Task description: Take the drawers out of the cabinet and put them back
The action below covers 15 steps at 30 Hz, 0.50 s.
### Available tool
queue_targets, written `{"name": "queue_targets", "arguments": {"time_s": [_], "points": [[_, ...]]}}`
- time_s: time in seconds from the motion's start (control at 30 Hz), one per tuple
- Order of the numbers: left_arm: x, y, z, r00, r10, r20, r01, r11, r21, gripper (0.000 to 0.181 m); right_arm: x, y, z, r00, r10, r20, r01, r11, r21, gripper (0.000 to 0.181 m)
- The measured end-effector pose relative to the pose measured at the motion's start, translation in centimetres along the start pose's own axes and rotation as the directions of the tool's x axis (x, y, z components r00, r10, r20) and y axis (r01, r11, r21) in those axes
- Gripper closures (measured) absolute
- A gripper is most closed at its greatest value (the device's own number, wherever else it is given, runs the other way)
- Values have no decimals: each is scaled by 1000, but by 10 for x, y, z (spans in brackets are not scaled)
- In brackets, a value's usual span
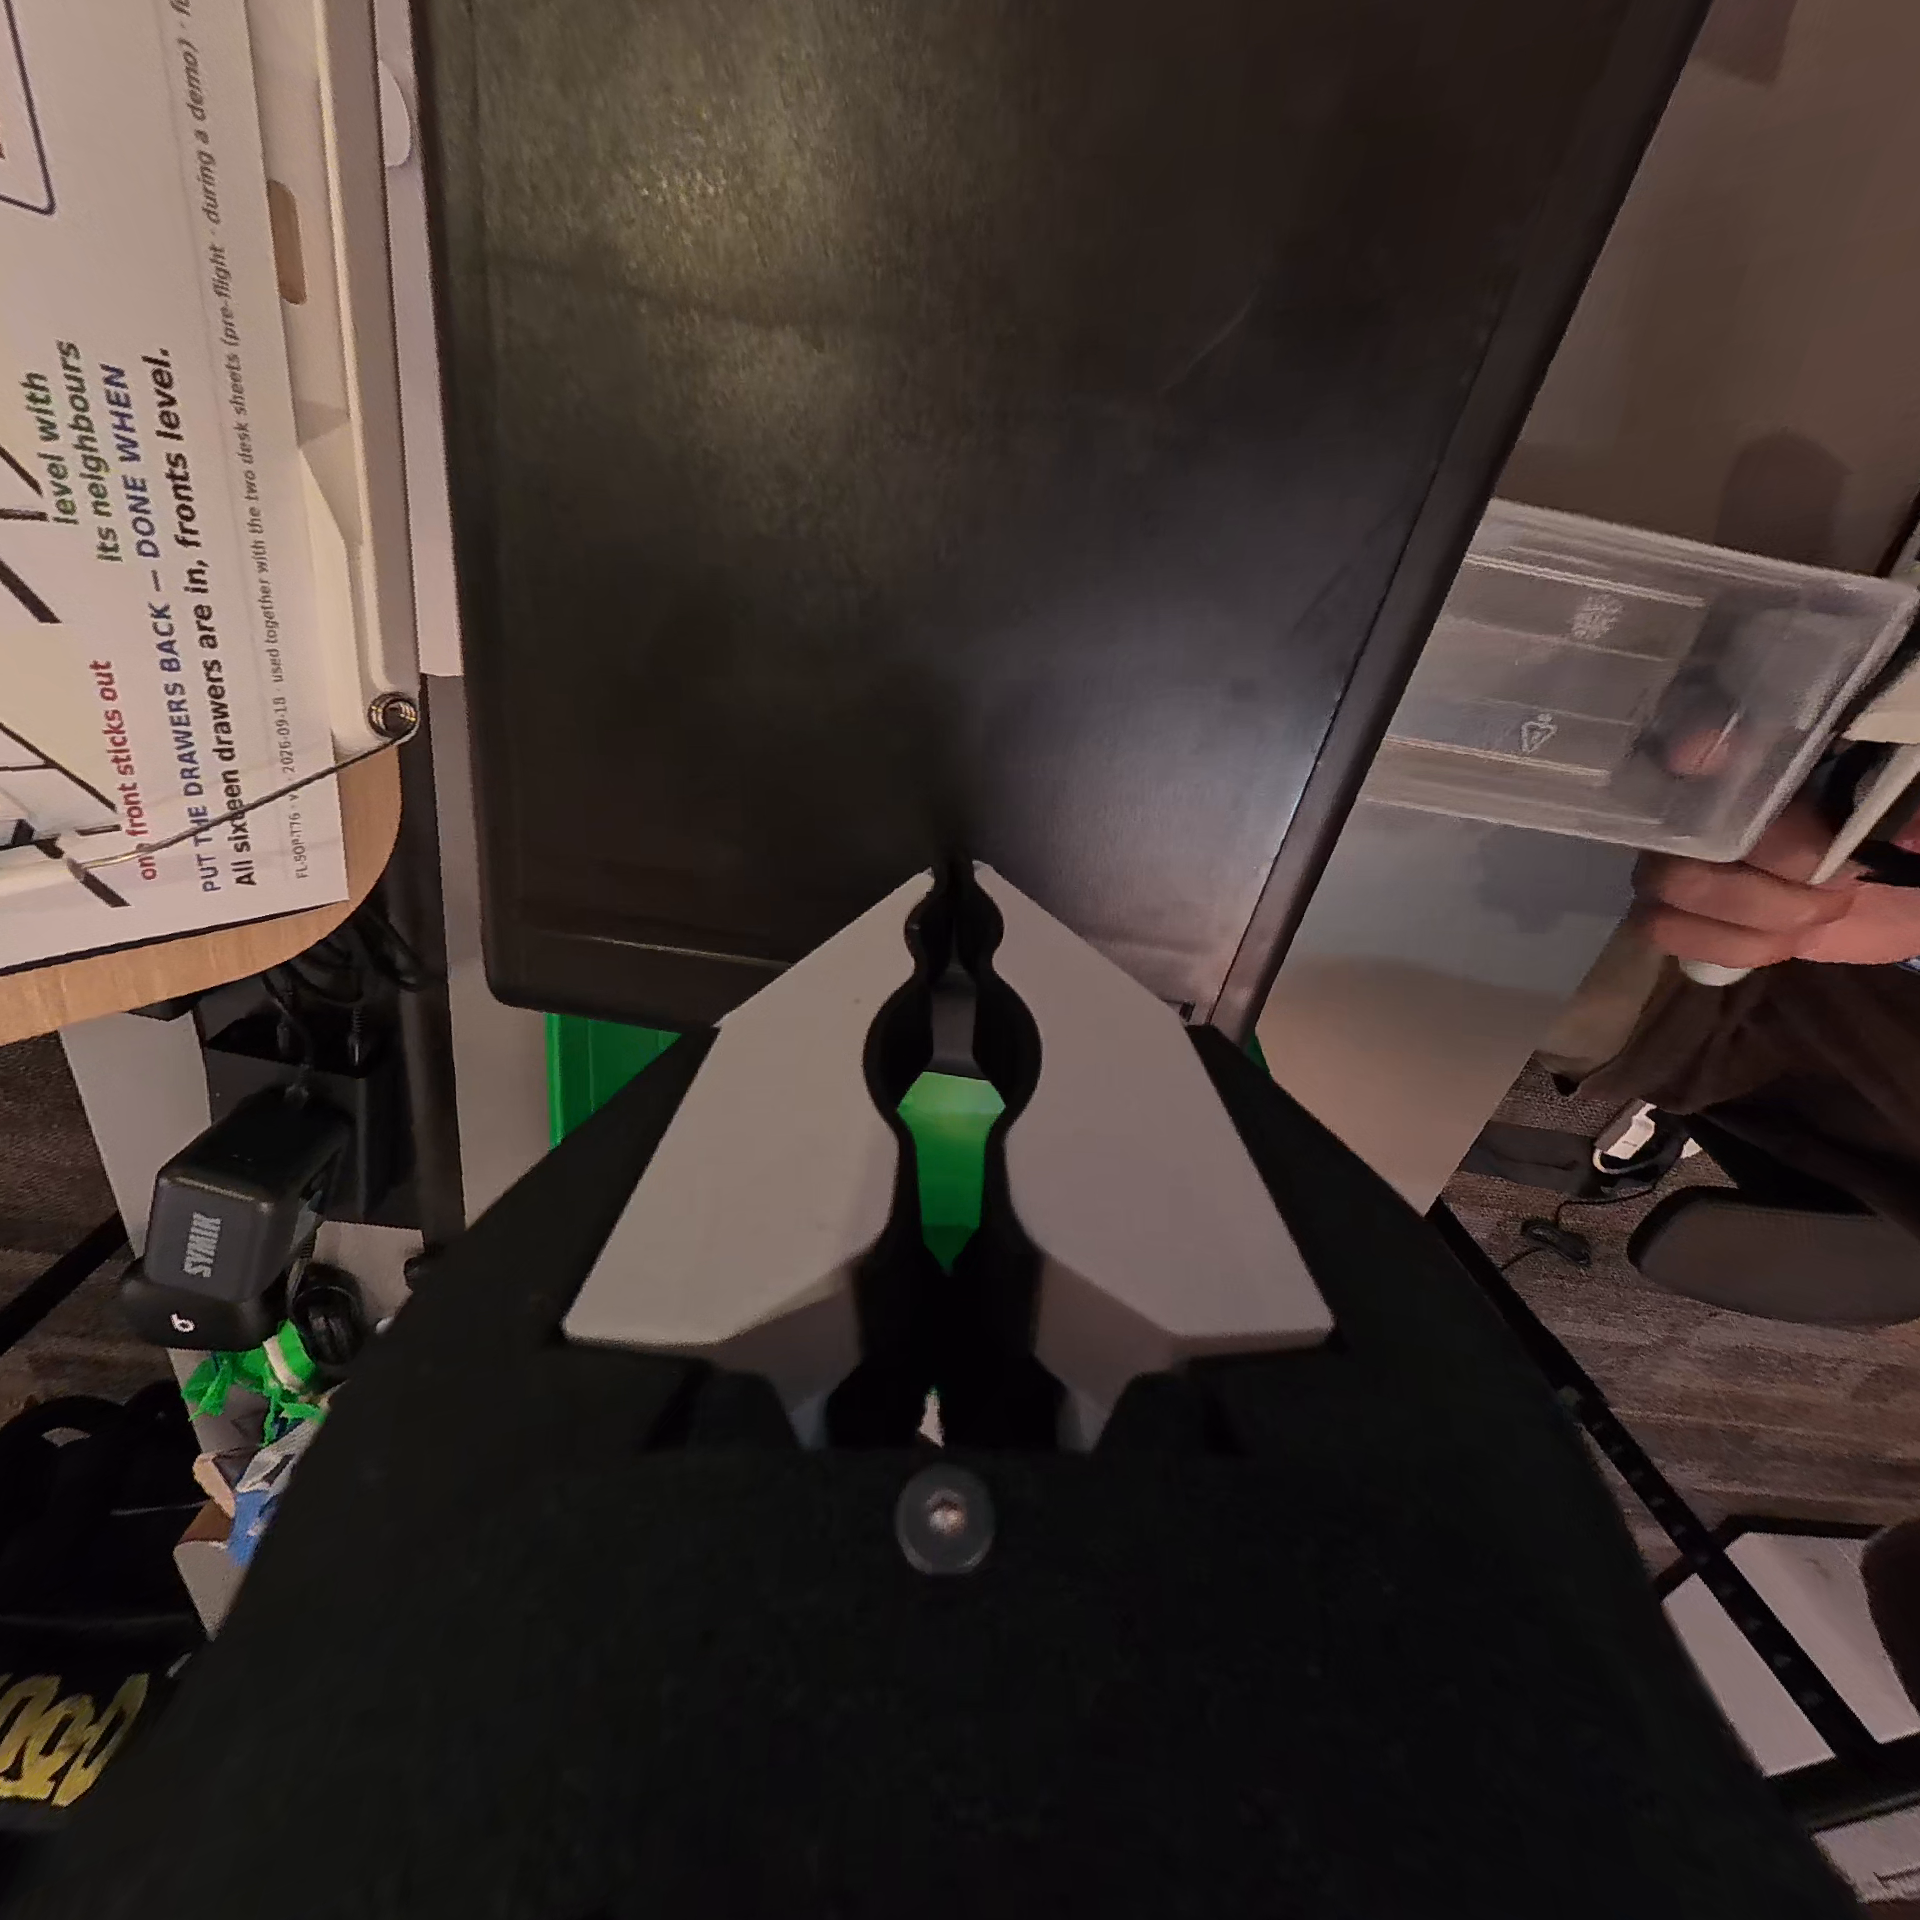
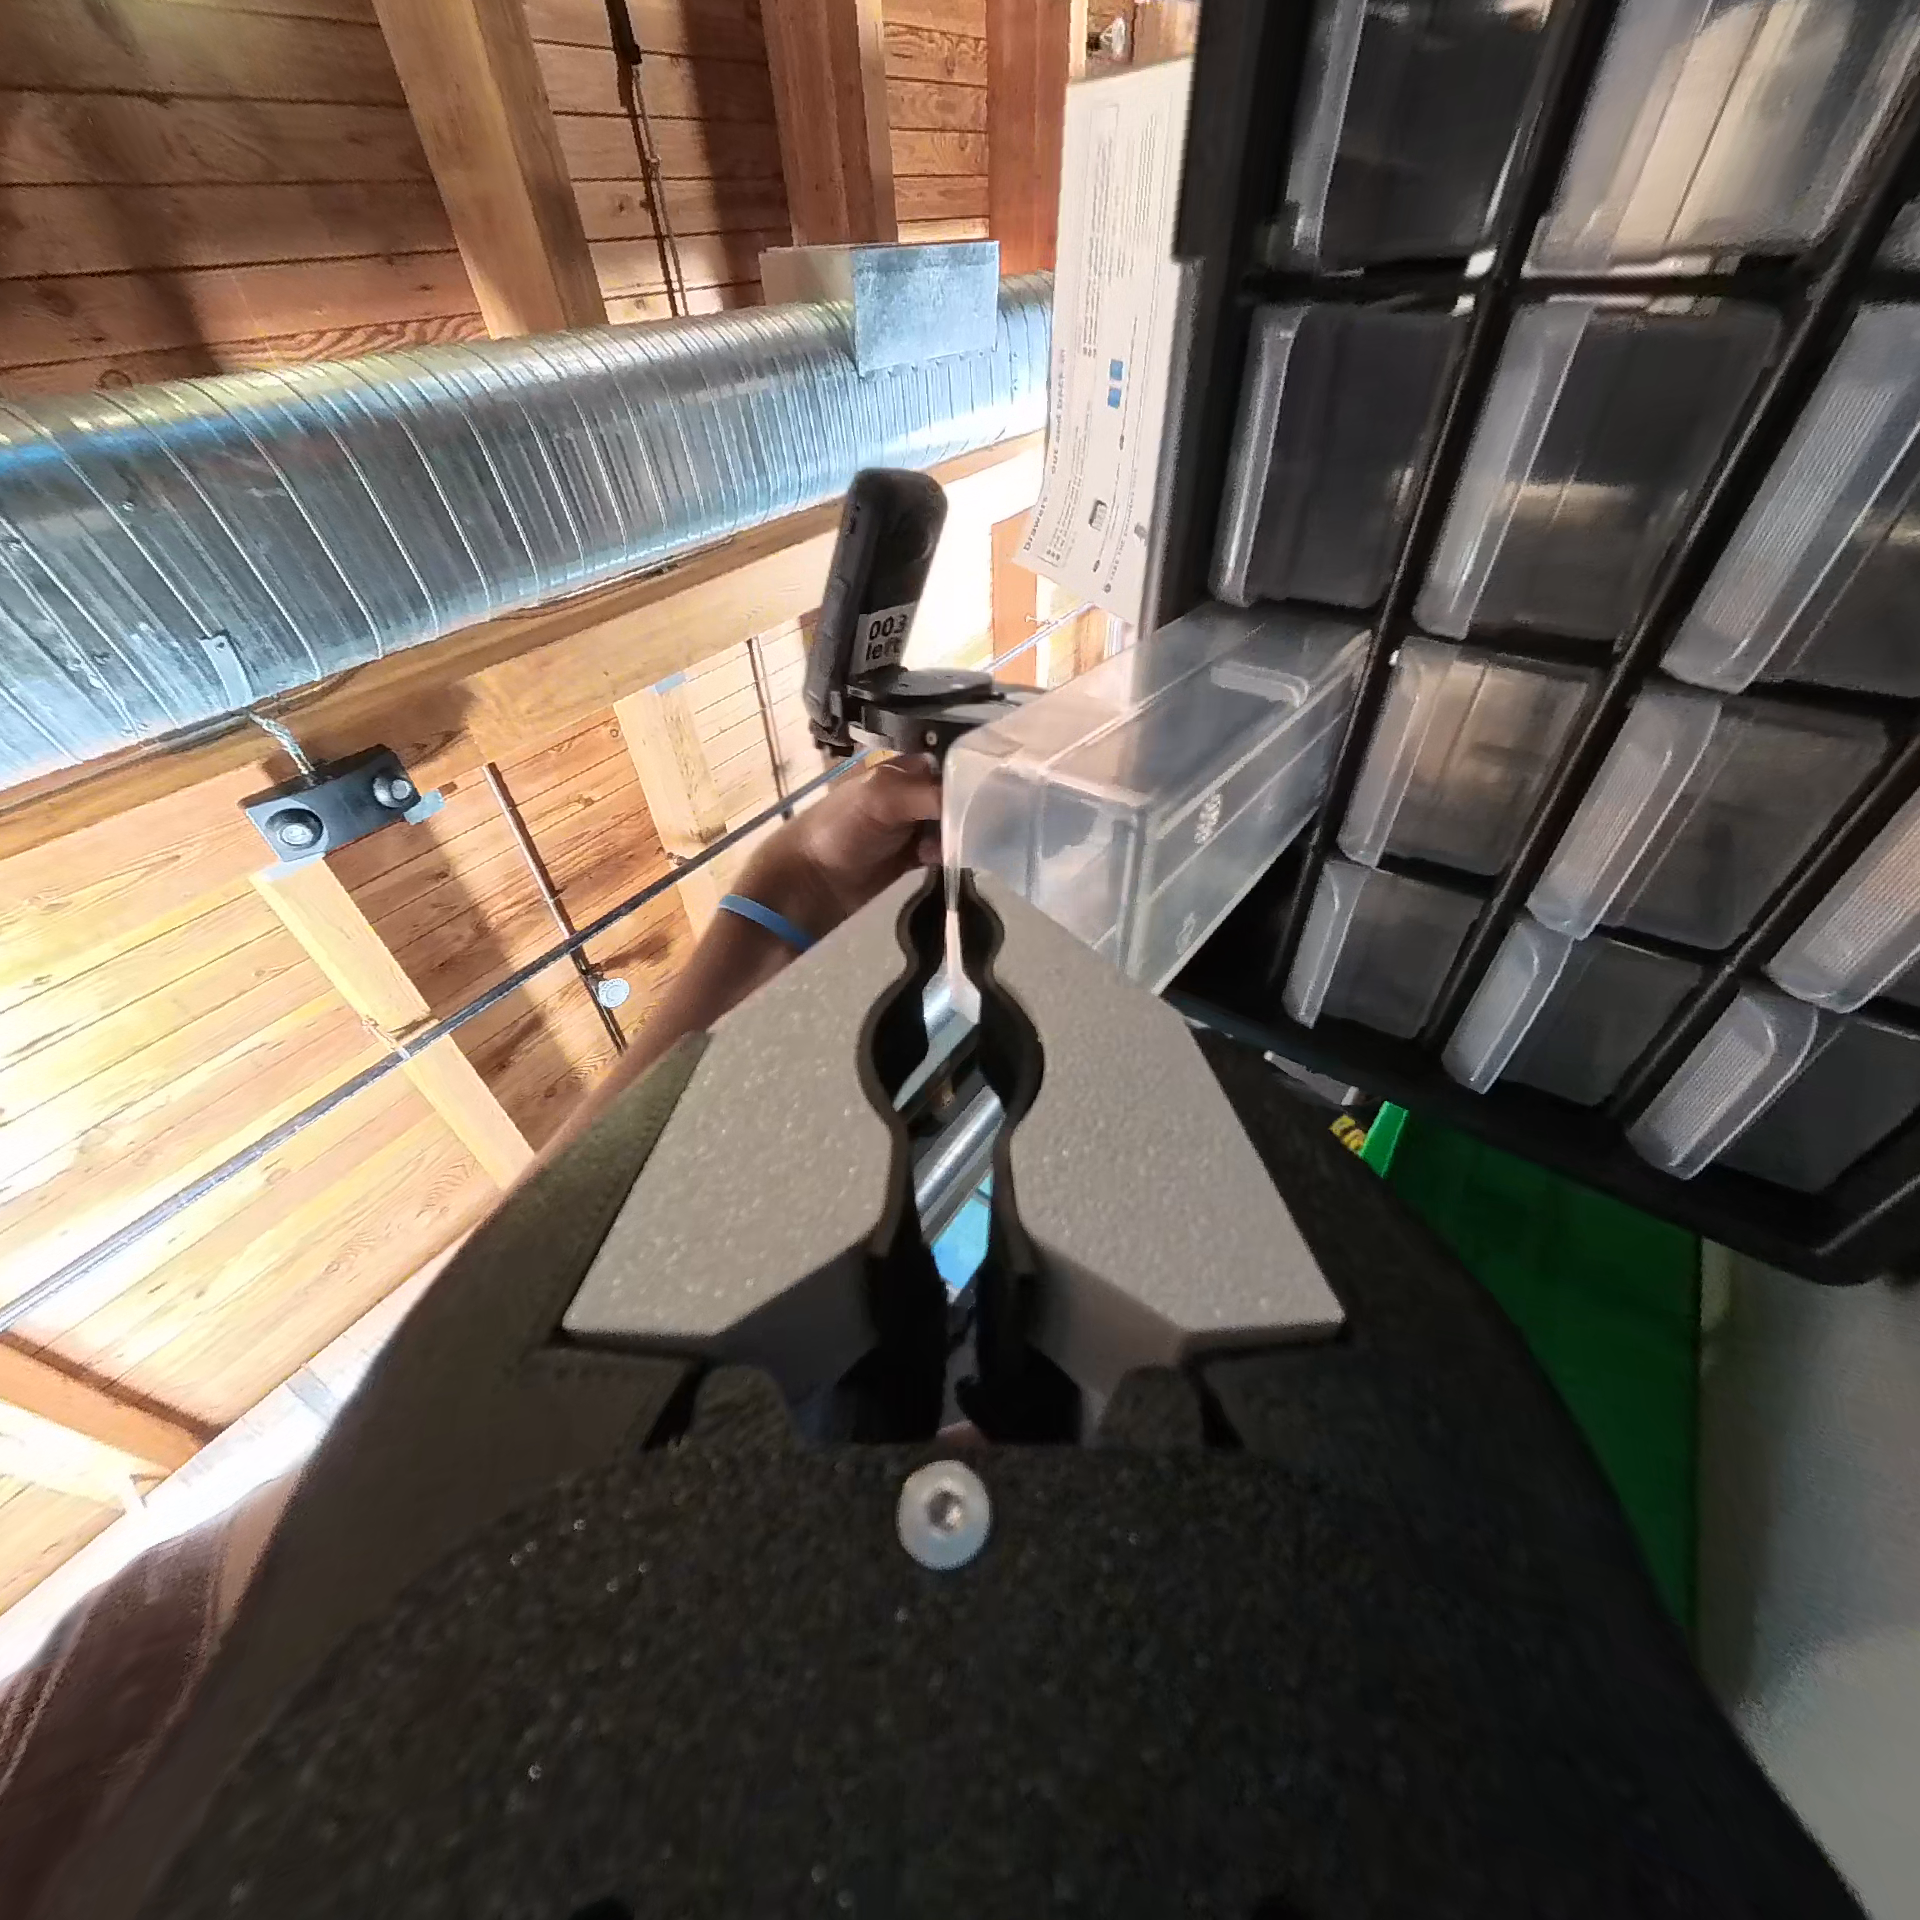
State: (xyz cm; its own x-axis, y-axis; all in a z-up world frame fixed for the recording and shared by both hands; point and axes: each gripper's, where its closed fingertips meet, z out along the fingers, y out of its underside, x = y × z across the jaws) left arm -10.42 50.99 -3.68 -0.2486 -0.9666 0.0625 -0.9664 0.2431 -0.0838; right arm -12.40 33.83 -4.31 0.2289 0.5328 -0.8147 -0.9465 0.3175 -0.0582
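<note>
Right gripper [image 2: 961, 904]: fingers closed to a narrow slit on the clear front lip of a transparent drawer [image 2: 1143, 790], gripped at the very tips. The drawer body runs ahead and to the right of the fingertips, its long axis leading into the black cabinet [image 2: 1455, 582]. It stands partly out of its slot; the rear end is inside the frame. The neighbouring drawers beyond the tips, to the right, sit flush.

Left gripper [image 1: 951, 883]: fingers nearly together, pinching a thin black edge of the cabinet's outer shell at the tips; the dark panel [image 1: 935, 416] fills the view beyond. Judged to be steadying the cabinet.

Key relation: the drawer's axis lies roughly in line with the right fingers, so the coming move, pull or push, should follow that line. The right gripper is the one on the drawer; the left is well apart from it.

View differences: only the right view shows the drawer grid and the slot. The left view alone shows the cabinet's blank side, with the drawer [image 1: 1579, 686] projecting far right, and a printed sheet [image 1: 156, 468] far left
</note>
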Motion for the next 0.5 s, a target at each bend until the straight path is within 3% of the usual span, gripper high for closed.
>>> {"name": "queue_targets", "arguments": {"time_s": [0.5], "points": [[0,0,0,999,-35,-15,35,999,20,181,-24,10,-31,1000,-4,6,5,999,-44,180]]}}
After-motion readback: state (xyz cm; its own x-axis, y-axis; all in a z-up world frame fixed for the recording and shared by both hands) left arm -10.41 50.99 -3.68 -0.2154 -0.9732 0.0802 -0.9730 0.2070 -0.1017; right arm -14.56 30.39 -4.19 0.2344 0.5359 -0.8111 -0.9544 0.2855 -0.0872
